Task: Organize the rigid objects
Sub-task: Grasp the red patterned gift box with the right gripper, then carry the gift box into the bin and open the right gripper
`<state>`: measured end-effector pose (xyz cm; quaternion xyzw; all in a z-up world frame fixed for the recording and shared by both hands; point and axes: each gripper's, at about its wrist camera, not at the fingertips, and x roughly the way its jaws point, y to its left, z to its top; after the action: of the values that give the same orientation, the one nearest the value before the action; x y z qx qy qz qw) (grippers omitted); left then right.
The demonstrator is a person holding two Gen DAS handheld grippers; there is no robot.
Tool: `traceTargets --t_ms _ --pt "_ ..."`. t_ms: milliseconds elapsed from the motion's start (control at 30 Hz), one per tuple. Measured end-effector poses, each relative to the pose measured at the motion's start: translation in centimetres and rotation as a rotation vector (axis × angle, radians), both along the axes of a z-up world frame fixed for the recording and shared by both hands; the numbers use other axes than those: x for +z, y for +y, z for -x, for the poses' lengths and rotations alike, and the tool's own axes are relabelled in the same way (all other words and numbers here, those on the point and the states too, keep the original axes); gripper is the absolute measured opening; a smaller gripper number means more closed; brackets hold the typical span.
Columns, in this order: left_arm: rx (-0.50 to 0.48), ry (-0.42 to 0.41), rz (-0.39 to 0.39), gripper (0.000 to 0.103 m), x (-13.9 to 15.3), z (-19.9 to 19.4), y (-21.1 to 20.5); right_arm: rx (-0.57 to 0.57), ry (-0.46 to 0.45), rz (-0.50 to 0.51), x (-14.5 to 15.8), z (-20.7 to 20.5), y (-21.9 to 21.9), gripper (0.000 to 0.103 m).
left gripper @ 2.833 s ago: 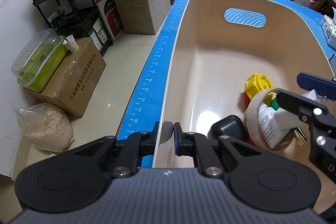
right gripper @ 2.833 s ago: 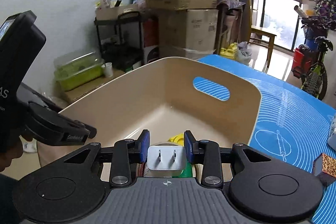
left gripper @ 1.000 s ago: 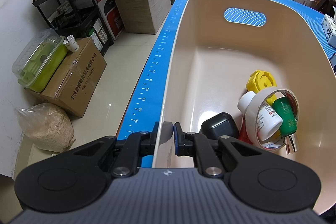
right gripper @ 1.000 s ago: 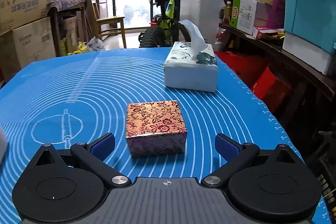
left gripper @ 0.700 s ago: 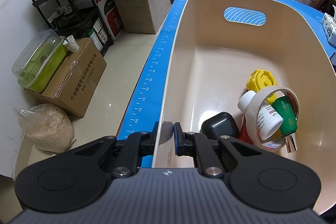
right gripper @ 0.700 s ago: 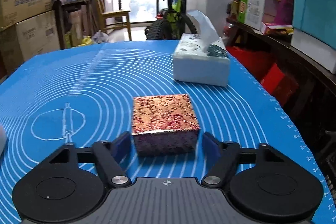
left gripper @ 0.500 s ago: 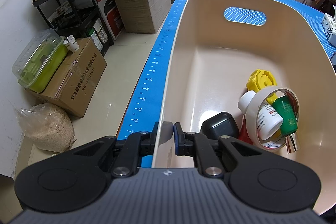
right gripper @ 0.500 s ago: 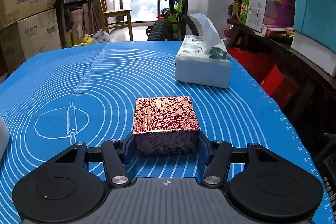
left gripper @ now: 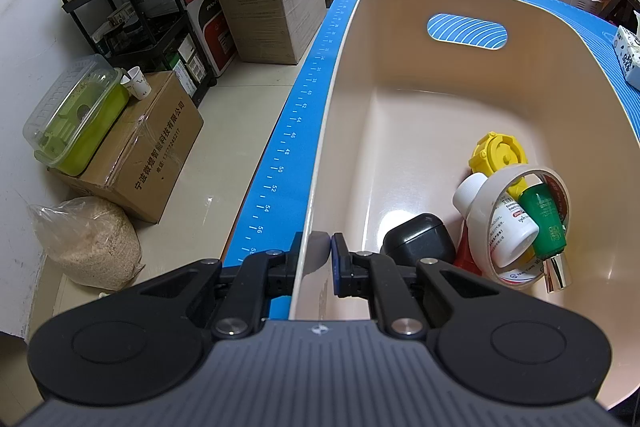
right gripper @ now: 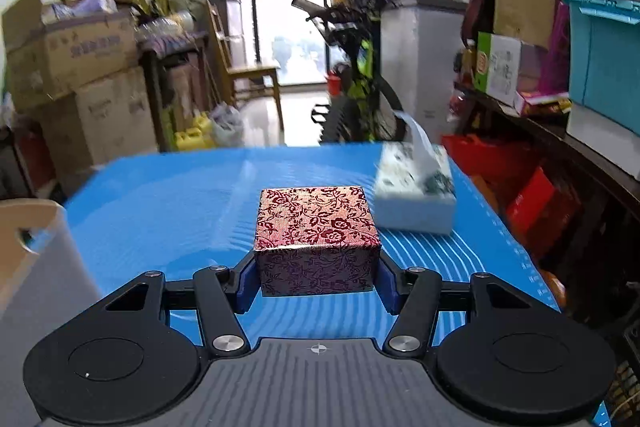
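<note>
My right gripper (right gripper: pixel 317 277) is clamped on the floral box (right gripper: pixel 316 241), both blue pads tight against its sides, holding it above the blue mat (right gripper: pixel 180 203) with the tissue box (right gripper: pixel 416 197) beyond it to the right and the bin's rim (right gripper: pixel 28 223) off to the left. My left gripper (left gripper: pixel 319 257) pinches the near wall of the bin (left gripper: pixel 332 131), jaws narrow with one pad inside and one outside. Inside the bin, near its right wall, sit a black case (left gripper: pixel 416 237), tape roll (left gripper: pixel 482 195), white bottle (left gripper: pixel 510 231), green bottle (left gripper: pixel 546 223) and yellow cap (left gripper: pixel 498 155).
</note>
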<state>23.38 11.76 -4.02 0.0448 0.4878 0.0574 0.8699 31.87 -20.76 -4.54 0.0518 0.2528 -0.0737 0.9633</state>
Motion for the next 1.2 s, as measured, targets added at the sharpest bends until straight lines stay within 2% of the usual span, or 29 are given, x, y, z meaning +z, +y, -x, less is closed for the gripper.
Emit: traceTargets --t_ms 233,533,900,1200 --pt "0.001 0.001 0.002 0.014 0.0 0.1 0.0 0.115 -0.089 -0.043 3.9 2.2 3.4 0.062" --pt "0.000 0.001 0.003 0.014 0.0 0.1 0.0 0.362 -0.109 -0.038 6.6 3.9 10.9 0.062" --pt "-0.001 0.000 0.004 0.014 -0.1 0.1 -0.1 0.667 0.001 0.074 5.3 6.0 19.8 0.062" --pt "0.000 0.001 0.004 0.014 -0.2 0.1 -0.2 0.778 0.188 0.134 2.6 6.4 23.2 0.062"
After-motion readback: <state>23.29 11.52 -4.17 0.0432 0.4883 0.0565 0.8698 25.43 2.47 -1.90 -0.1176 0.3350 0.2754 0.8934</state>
